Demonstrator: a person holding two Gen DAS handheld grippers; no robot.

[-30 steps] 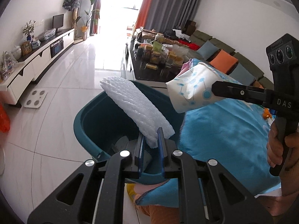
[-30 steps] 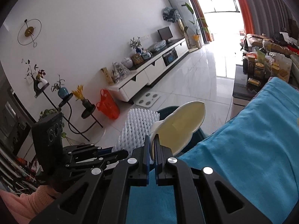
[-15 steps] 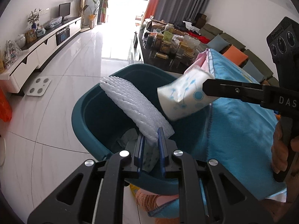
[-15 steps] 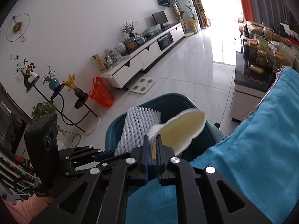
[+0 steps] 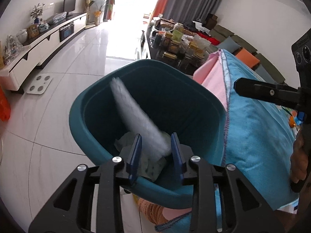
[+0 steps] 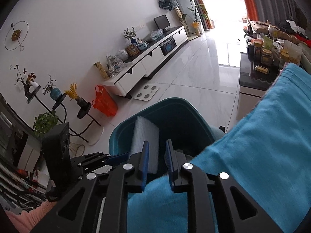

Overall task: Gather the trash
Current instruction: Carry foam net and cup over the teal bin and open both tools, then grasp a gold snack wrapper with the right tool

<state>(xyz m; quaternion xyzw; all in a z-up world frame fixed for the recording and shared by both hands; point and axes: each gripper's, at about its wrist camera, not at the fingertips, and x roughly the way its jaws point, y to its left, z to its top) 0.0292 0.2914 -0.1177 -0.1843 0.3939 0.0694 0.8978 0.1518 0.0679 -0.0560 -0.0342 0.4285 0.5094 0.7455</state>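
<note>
A teal trash bin (image 5: 81,120) stands on the floor beside a blue blanket. A white foam sheet (image 5: 132,112) is blurred and slanting down inside the bin, its lower end between the fingers of my left gripper (image 5: 155,137). Those jaws are opening and the pads stand off the foam. In the right wrist view the foam sheet (image 6: 144,136) leans in the bin (image 6: 175,104) beyond my right gripper (image 6: 157,145), whose jaws are opening with nothing between them. Crumpled pale trash (image 5: 126,141) lies at the bin's bottom.
The blue blanket (image 6: 262,136) covers the surface right of the bin. A dark low table with jars (image 5: 175,44) stands behind it. A white TV cabinet (image 5: 38,42), a floor scale (image 5: 39,81), an orange bag (image 6: 104,101) and plant stands line the left wall.
Both grippers sank toward the bin and their jaws parted. The foam sheet slipped from the left gripper into the bin. The patterned packet left the right gripper and is out of sight.
</note>
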